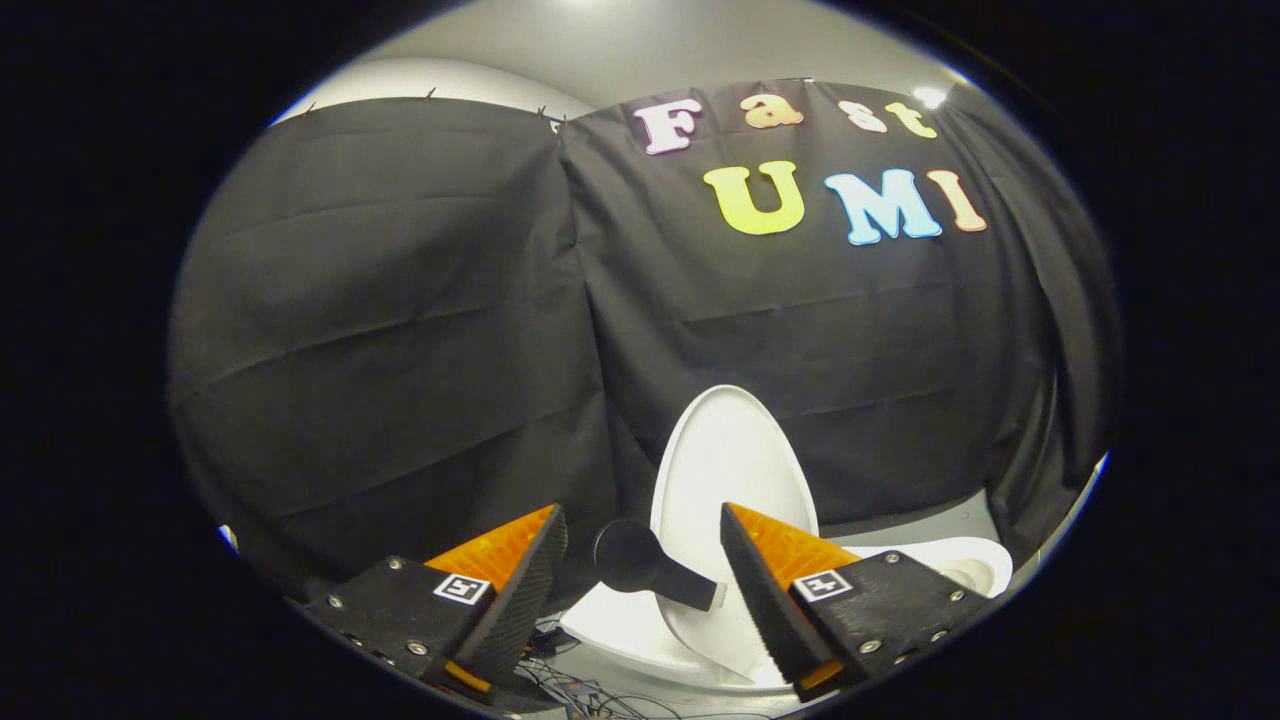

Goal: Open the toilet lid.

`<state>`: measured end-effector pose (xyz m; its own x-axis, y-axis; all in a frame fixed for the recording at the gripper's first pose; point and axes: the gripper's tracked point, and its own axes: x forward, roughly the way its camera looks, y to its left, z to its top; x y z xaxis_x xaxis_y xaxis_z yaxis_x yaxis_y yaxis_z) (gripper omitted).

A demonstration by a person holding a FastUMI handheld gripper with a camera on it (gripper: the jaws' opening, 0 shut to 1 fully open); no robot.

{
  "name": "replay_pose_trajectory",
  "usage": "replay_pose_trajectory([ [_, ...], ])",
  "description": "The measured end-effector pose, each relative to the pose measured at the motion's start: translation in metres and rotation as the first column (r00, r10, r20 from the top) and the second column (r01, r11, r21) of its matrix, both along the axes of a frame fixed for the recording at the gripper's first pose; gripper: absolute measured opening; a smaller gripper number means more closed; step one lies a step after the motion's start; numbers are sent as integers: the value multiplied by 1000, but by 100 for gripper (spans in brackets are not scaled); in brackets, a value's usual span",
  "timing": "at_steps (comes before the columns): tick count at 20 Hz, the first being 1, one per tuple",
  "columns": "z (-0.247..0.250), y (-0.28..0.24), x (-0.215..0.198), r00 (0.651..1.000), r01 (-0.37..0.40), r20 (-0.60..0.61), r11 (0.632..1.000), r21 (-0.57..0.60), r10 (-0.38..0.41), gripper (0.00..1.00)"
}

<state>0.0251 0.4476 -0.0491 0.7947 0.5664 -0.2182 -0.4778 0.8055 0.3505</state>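
Hand-held gripper (pixel 643 552) spread wide, empty, square coded tags on both fingers (pixel 515 580), before raised white toilet lid (pixel 728 470).

I am in a staged recording booth, not a real bathroom. Black cloth (pixel 400 330) hangs as the wall across the middle of the frame, clipped along its top edge, with a plain grey ceiling (pixel 640 45) above. A white toilet (pixel 940 560) stands on the grey floor (pixel 900 520) at lower right, lid (pixel 730 460) raised, and loose wires (pixel 590 690) lie at the bottom.
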Motion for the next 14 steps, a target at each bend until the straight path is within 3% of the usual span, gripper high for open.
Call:
replay_pose_trajectory([
  [1,8,-9,0,1000,5,9,1000,7,-5,96],
  [8,82,-105,-7,989,64,133,996,55,-71,96],
  [14,125,-225,-4,930,167,313,980,109,-193,95],
])
